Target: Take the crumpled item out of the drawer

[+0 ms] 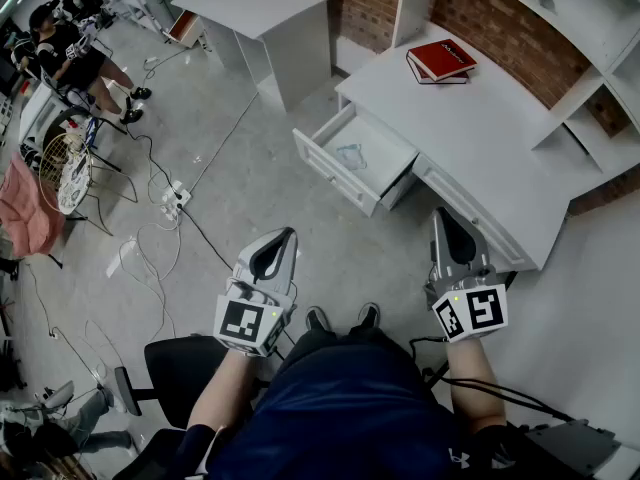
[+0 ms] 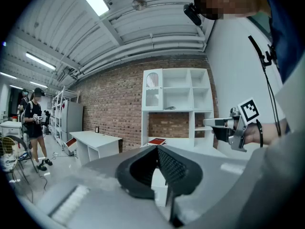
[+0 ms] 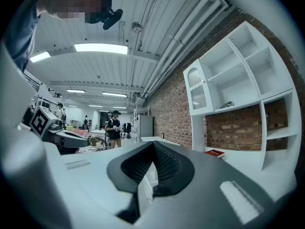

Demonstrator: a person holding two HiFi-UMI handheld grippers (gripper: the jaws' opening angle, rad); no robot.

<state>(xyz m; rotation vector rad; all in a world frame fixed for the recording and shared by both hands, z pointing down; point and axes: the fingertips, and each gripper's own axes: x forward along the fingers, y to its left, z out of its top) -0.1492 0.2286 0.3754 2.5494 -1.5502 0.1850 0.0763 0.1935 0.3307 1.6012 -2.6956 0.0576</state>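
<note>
A pale crumpled item lies inside the open white drawer that stands pulled out of the white desk in the head view. My left gripper is held low, well short of the drawer, shut with nothing in it. My right gripper hovers near the desk's front edge, also shut and empty. In the left gripper view the shut jaws meet at the tip of the left gripper, and the right gripper shows beside it. The right gripper view shows the right gripper closed.
A red book lies on the desk top. White shelves stand against the brick wall. A second white table stands further back. Cables and a power strip lie on the floor. An office chair is behind me. People stand at the far left.
</note>
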